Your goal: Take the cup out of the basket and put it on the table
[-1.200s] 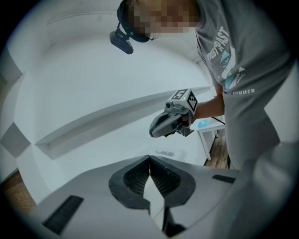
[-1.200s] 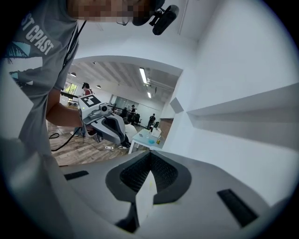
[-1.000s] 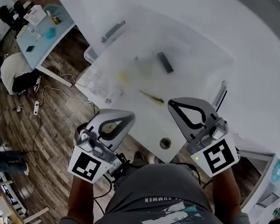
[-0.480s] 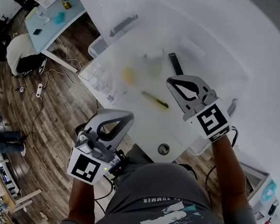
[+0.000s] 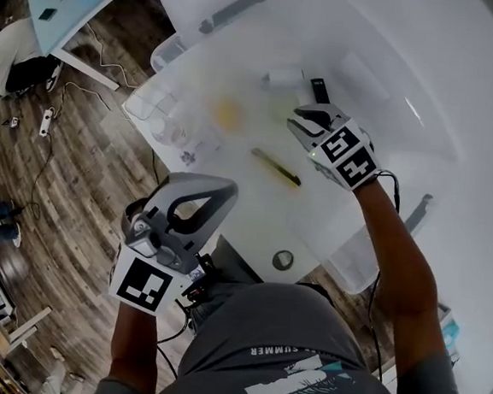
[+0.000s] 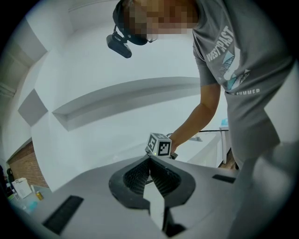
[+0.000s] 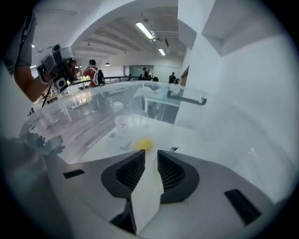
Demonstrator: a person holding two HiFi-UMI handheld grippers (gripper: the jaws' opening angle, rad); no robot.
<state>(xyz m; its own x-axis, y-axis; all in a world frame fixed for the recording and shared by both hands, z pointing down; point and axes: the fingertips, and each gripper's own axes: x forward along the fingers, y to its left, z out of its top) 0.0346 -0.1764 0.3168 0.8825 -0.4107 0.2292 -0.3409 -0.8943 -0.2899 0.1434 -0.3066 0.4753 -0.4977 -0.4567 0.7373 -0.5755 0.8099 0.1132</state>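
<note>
Nothing done yet: right gripper (image 5: 305,120) in basket (image 5: 139,105), jaws slightly apart, empty, short of clear cup (image 7: 122,125) at its left; left gripper (image 5: 201,184) pinched closed, idle. Grasping, lifting, setting on table (image 5: 261,227) remaining.

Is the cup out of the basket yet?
Not yet. Nothing is done: the clear cup sits in the basket. In hand: the right gripper reaches into the basket, jaws apart and empty. The left gripper is shut. Left: grab the cup, lift it, set it on the table.

Basket (image 5: 141,104) on table (image 5: 261,229); cup (image 5: 168,130) in basket, left of right gripper (image 5: 305,120).
</note>
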